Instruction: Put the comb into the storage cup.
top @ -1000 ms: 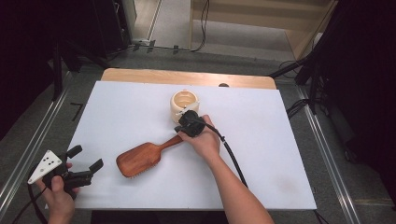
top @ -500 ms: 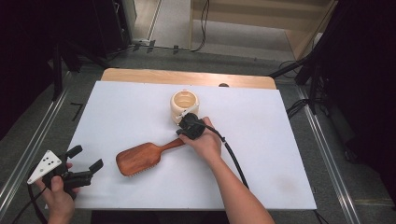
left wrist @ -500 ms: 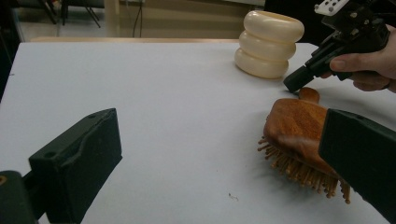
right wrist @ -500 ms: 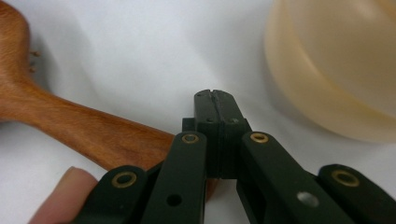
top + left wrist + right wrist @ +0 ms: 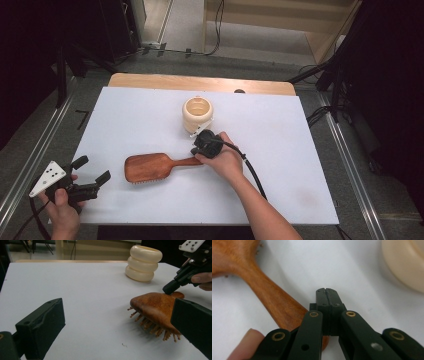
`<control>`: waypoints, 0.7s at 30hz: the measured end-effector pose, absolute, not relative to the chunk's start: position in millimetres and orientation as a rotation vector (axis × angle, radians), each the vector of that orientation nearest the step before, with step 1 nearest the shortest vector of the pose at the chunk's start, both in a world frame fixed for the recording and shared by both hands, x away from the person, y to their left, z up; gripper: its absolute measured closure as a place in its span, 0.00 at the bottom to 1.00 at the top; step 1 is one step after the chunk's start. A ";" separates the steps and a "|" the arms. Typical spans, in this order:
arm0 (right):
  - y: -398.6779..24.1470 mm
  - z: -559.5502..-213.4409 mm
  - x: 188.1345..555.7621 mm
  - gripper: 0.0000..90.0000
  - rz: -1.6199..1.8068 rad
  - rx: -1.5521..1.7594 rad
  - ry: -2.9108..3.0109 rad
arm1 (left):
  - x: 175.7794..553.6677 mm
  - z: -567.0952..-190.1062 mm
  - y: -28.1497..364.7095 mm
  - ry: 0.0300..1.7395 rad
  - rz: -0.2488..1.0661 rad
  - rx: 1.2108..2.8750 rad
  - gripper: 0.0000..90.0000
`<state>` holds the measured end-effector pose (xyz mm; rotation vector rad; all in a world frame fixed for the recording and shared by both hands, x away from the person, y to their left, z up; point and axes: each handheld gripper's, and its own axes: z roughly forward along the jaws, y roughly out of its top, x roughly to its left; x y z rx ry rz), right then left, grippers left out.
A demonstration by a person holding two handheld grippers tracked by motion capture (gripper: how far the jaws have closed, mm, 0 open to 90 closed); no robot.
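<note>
Near the middle of the white table [image 5: 280, 125] lies the wooden brush [image 5: 150, 166], bristles down, its handle pointing to 3 o'clock. At the handle's end rests the right gripper [image 5: 327, 293], its jaws clenched together with nothing between them, just above the handle tip. At 12 o'clock from this gripper stands a cream holder [image 5: 198, 113]. At 8 o'clock from the brush, near the table's edge, the left gripper [image 5: 92, 169] has its jaws apart and empty.

White tabletop [image 5: 280, 190] with wooden edge [image 5: 150, 82] at 12 o'clock. Grey floor [image 5: 185, 25] beyond; light wooden furniture [image 5: 280, 20] at 1 o'clock. Black cables [image 5: 320, 115] at 3 o'clock. Surroundings dark.
</note>
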<state>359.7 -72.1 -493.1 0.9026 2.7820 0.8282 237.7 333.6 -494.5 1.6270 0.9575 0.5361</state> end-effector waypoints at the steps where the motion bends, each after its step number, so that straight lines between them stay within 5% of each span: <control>1: -73.9 -493.7 357.8 0.98 0.836 0.897 2.785 | 237.7 -494.5 333.6 0.957 0.537 1.628 0.00; 21: -86.7 -494.2 322.9 0.97 0.856 0.749 2.875 | 237.4 -494.7 333.2 0.959 0.541 1.630 0.00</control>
